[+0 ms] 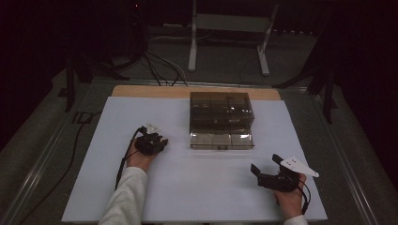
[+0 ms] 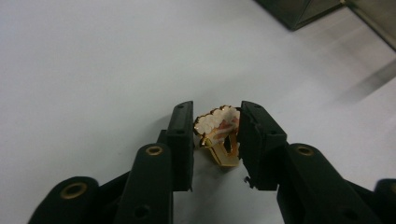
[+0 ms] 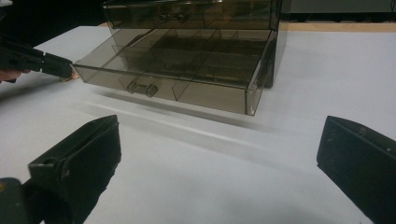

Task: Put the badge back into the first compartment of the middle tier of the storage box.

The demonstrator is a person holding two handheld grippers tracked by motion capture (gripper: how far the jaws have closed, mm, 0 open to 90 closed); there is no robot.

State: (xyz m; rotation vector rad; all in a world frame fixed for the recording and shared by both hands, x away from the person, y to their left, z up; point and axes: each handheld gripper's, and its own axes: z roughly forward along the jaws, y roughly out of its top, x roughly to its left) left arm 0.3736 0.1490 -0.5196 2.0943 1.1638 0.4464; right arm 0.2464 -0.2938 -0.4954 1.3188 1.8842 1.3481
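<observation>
A small gold ornament [image 2: 215, 122] set with white pearly beads sits upright between the jaws of my left gripper [image 2: 217, 113], with both pads against its sides, low over the white mat. In the high view my left gripper [image 1: 156, 141] points down at the mat, left of the drawer box. The ornament is hidden there. My right gripper [image 1: 264, 162] hovers near the front right of the mat, its jaws wide open [image 3: 219, 126] with nothing between them, facing the smoky clear drawer box [image 1: 220, 117].
The box's bottom drawer [image 3: 177, 70] is pulled out, with divided compartments and a small handle [image 3: 144, 87]. The left gripper's tip [image 3: 51, 65] lies just left of that drawer. A white mat [image 1: 197, 187] covers the table; bare wood [image 1: 141, 91] shows along the far edge.
</observation>
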